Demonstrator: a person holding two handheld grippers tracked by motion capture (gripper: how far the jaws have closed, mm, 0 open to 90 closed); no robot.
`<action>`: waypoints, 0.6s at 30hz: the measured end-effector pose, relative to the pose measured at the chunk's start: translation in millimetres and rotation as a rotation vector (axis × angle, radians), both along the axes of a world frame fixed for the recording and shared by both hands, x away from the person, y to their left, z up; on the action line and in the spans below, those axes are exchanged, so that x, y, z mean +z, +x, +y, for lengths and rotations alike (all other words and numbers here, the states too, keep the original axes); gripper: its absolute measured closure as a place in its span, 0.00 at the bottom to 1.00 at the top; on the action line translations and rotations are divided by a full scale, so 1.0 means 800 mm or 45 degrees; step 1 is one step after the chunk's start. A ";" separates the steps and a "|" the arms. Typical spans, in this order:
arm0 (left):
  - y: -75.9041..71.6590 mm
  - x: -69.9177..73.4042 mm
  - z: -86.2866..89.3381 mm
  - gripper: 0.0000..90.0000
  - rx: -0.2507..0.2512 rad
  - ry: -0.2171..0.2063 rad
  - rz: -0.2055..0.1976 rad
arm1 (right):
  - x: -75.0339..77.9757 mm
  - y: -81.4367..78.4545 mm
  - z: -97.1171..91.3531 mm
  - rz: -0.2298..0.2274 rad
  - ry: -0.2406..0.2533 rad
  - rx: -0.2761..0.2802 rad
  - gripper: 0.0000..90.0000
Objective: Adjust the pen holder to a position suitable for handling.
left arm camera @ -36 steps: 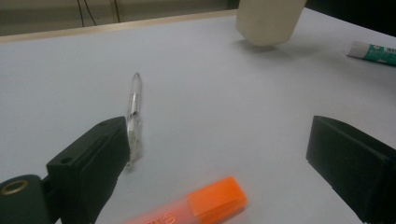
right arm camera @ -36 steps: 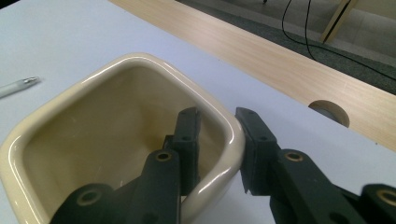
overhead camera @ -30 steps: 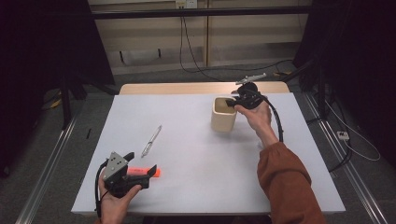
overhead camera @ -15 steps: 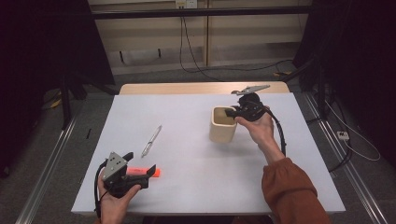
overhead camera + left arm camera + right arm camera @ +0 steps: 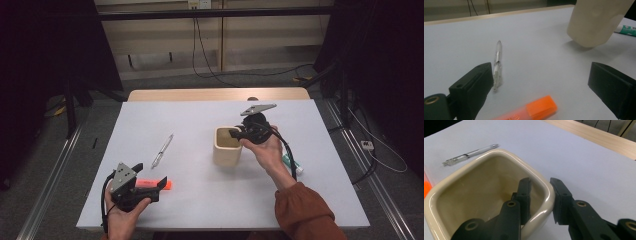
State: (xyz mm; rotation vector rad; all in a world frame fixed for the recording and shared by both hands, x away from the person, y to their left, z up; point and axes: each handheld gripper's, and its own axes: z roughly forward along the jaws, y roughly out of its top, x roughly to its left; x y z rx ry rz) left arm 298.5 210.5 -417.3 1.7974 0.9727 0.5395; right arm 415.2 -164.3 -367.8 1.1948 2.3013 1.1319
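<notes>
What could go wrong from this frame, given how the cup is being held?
1. The right gripper pinches only one wall of the cup, one jaw inside and one outside; the glossy rim might slip or the cup swing if lifted.
2. A marker lies by the cup near the right hand; it may get knocked.
3. The left gripper hangs open over the highlighter, close enough to nudge it.

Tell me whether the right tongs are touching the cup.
Touching. In the right gripper view the right tongs straddle the cup's wall, one jaw inside and one outside, both pressed against the rim.
</notes>
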 end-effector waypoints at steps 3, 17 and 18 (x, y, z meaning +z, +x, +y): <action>0.000 0.000 0.001 0.07 0.007 -0.011 0.005 | -0.003 -0.004 0.010 0.000 -0.013 0.019 0.80; 0.000 -0.001 0.000 0.07 0.010 -0.013 0.010 | -0.018 -0.010 0.030 0.035 -0.044 0.044 0.80; 0.000 -0.001 0.001 0.07 0.010 -0.006 0.014 | -0.018 -0.010 0.032 0.032 -0.049 0.038 0.80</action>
